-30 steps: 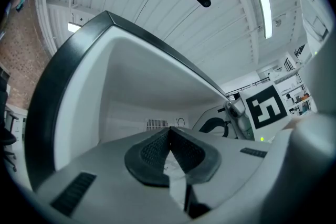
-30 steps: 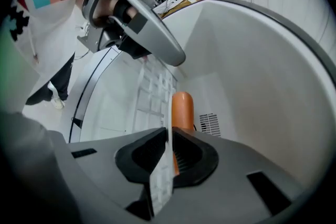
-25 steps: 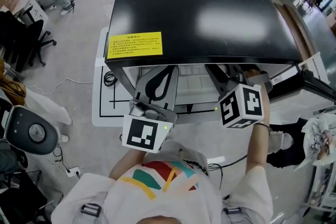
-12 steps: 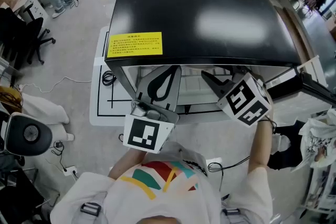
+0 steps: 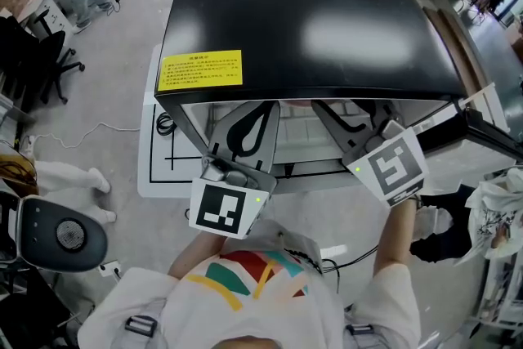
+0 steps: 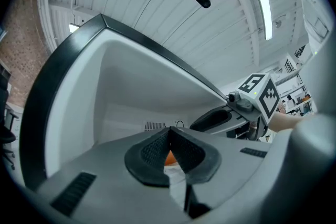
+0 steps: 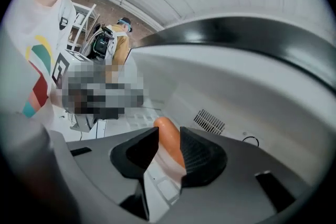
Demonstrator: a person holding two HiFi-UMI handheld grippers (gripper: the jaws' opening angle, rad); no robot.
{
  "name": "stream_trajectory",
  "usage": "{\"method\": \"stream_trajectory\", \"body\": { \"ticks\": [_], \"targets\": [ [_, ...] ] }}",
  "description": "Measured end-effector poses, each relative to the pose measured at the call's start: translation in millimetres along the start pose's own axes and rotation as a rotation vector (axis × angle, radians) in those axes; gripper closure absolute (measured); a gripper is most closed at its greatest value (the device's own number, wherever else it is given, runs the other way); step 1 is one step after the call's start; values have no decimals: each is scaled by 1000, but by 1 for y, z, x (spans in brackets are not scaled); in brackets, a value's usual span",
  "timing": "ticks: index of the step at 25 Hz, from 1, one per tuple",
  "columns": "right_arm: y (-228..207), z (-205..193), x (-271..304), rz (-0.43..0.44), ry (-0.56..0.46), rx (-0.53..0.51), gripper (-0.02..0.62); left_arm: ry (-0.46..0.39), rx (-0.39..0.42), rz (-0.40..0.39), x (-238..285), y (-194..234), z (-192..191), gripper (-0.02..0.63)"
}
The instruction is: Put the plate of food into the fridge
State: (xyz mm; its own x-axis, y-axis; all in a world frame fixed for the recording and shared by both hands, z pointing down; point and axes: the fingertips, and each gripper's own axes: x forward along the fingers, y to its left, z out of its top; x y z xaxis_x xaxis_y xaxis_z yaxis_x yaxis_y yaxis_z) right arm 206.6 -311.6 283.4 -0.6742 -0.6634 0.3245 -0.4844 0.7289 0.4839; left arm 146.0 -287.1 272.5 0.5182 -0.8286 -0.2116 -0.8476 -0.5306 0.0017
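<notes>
orange food [image 7: 164, 127] on the plate [image 7: 159, 182] lies between just-opened jaws of the right claw [image 7: 169, 135]; left claw [image 6: 169, 138] clamps the plate.

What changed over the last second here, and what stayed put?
The right gripper rolled and its jaws have just been opening: they stand apart, off the plate, with the orange food showing between them. The left gripper kept its place, shut on the plate's rim. The fridge did not move.

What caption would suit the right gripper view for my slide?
Right tongs, just opened, with an orange sausage-like food showing between them, inside the white fridge.
</notes>
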Motion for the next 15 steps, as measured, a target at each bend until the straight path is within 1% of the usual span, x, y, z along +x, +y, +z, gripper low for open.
{"method": "stream_trajectory", "body": {
  "ticks": [2, 7, 9, 11, 15],
  "targets": [
    [1, 9, -4, -18, -70, 23, 472, 0, 1, 0, 0, 0, 1, 600],
    [14, 25, -19, -17, -220, 172, 472, -16, 5, -4, 0, -5, 7, 600],
    [11, 29, -25, -38, -272, 216, 472, -18, 8, -9, -1, -5, 10, 600],
    [2, 33, -34, -92, -333, 245, 474, -16, 10, -14, -1, -5, 10, 600],
    [-17, 39, -59, -274, -459, 269, 472, -29, 17, -25, 2, -9, 15, 600]
  ]
}}
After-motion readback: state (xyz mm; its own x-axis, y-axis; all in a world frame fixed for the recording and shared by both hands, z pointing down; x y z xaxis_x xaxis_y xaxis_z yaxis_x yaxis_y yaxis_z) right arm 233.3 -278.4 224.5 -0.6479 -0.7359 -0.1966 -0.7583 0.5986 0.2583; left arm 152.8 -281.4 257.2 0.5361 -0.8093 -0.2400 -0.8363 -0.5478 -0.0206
